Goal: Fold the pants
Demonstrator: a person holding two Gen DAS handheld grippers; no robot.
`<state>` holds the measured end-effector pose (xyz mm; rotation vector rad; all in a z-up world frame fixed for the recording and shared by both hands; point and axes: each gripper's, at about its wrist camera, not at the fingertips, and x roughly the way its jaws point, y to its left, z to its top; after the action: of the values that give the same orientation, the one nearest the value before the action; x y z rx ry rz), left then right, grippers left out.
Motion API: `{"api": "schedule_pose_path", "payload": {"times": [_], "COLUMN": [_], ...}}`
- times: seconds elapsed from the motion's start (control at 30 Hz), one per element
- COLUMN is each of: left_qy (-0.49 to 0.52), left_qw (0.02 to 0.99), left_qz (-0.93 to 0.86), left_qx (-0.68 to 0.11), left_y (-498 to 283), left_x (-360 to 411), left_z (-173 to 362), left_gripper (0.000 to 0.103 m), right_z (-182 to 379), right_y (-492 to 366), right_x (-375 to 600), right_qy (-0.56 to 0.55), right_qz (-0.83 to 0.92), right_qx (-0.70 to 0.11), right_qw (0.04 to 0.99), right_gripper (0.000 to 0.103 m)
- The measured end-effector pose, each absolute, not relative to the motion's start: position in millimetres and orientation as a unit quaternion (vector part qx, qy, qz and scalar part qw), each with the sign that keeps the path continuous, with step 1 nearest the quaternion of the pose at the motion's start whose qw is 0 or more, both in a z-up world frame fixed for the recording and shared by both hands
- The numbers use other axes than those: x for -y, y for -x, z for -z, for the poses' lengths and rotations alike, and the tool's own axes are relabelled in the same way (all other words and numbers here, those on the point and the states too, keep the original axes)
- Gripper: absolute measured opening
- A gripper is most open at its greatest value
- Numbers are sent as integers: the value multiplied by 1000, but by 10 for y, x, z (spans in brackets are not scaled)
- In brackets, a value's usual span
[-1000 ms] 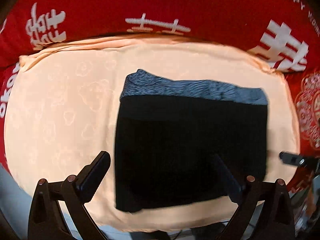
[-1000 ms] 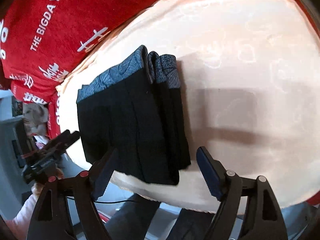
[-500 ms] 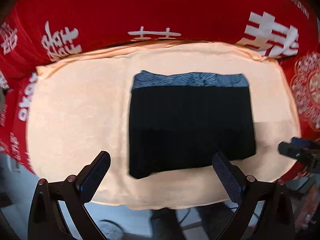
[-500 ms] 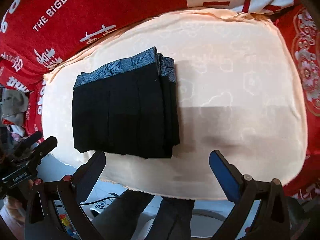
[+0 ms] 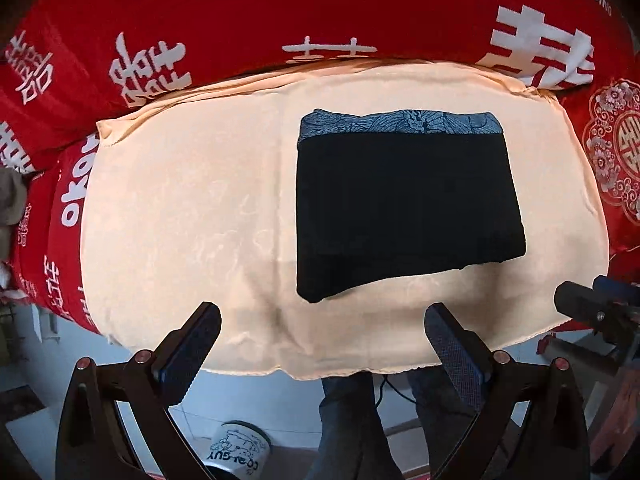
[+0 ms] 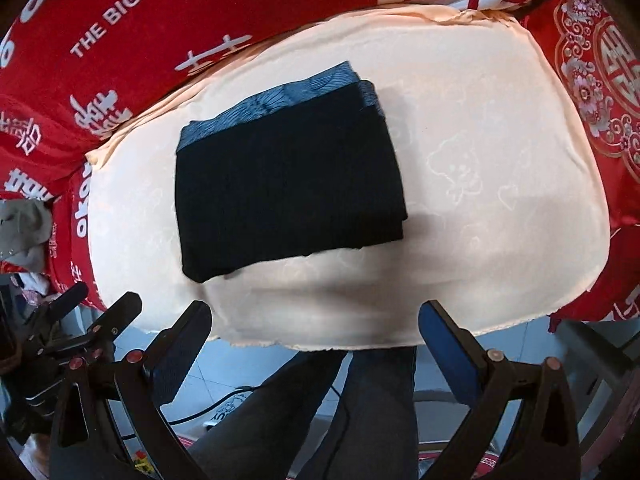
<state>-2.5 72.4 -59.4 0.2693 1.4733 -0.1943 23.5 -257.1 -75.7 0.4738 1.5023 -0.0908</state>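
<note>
Both claws are empty at this moment: our left gripper [image 5: 320, 344] has its two blue-padded fingers spread wide and holds nothing, and our right gripper [image 6: 316, 340] is the same, fingers far apart with only air between them. We hold them above the near edge of the peach-coloured cloth with a faint woven pattern [image 5: 180, 220], well apart from the garment, and we judge the reason is that the folding looks finished, so there is nothing more to grip. The black folded pants with a blue-grey patterned waistband [image 5: 404, 208] lie flat on this cloth, a little to the right of its middle in the left wrist view and left of the middle in the right wrist view [image 6: 288, 184]. They make a compact rectangle of several layers; the stacked edges show on the right side in the right wrist view. The waistband points away from us, toward the red bedspread with white lettering [image 5: 280, 20] behind the cloth. The long axis of the packet runs left to right across our view, parallel to the waistband. The near left corner hangs slightly lower than the near right one, so the bottom edge is not perfectly even. Below the cloth edge we see a white cup with printed drawing [image 5: 236, 450] on the floor.
</note>
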Motion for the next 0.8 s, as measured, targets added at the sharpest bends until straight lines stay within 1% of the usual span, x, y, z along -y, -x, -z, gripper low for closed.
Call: {"api": "schedule_pose_path", "payload": {"times": [0.13, 0.33, 0.8], "left_qy": [-121, -114, -118], "left_qw": [731, 738, 741], "left_qz": [90, 95, 110], "left_qx": [-665, -658, -652], "left_y": [89, 147, 245], "left_x": [-748, -741, -702], "left_z": [545, 473, 408], "left_gripper": [102, 102, 102], "right_z": [621, 456, 370], "right_y": [-231, -256, -117], "right_x": [2466, 2396, 2297], "right_qy": [-181, -162, -153], "right_qz": [44, 42, 49], "right_qx": [-673, -663, -657], "right_qw": [716, 730, 737], "right_gripper": [103, 103, 103]}}
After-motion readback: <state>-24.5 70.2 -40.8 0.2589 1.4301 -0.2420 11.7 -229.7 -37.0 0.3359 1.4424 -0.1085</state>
